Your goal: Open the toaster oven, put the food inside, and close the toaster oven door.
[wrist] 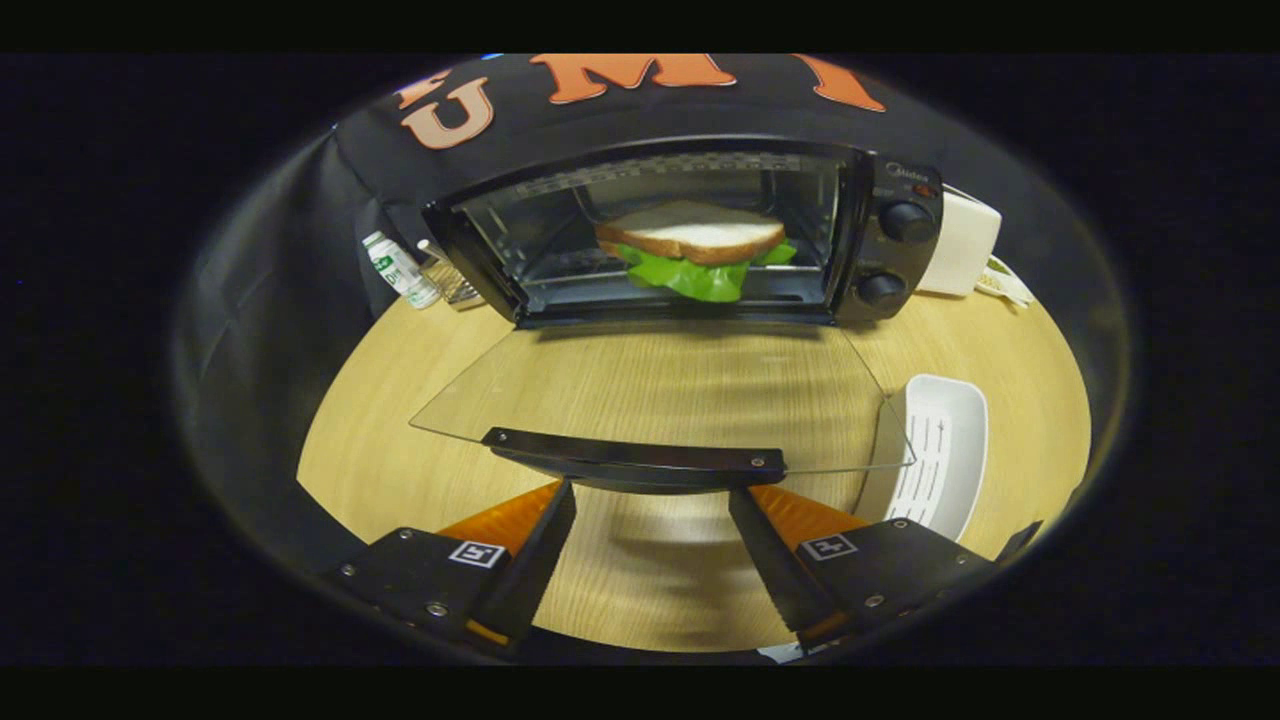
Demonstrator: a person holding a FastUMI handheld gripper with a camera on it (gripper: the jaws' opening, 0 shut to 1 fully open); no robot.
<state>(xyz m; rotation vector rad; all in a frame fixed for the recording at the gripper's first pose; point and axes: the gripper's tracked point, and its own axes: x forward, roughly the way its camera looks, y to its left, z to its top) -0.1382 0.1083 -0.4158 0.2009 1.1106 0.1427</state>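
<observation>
A black toaster oven (880,240) stands at the back of the wooden table (650,570), its glass door (660,390) folded down flat toward me. Inside the oven lies a sandwich (692,235) of white bread with green lettuce hanging out below it. The door's black handle (635,455) runs across just ahead of my fingertips. My gripper (650,495) is open, with both fingers just under and behind the handle and nothing pressed between them.
A white tray (940,450) lies on the table to the right of the door. A small white bottle (400,268) and a metal rack stand left of the oven. A white box (965,245) sits behind the oven's right side.
</observation>
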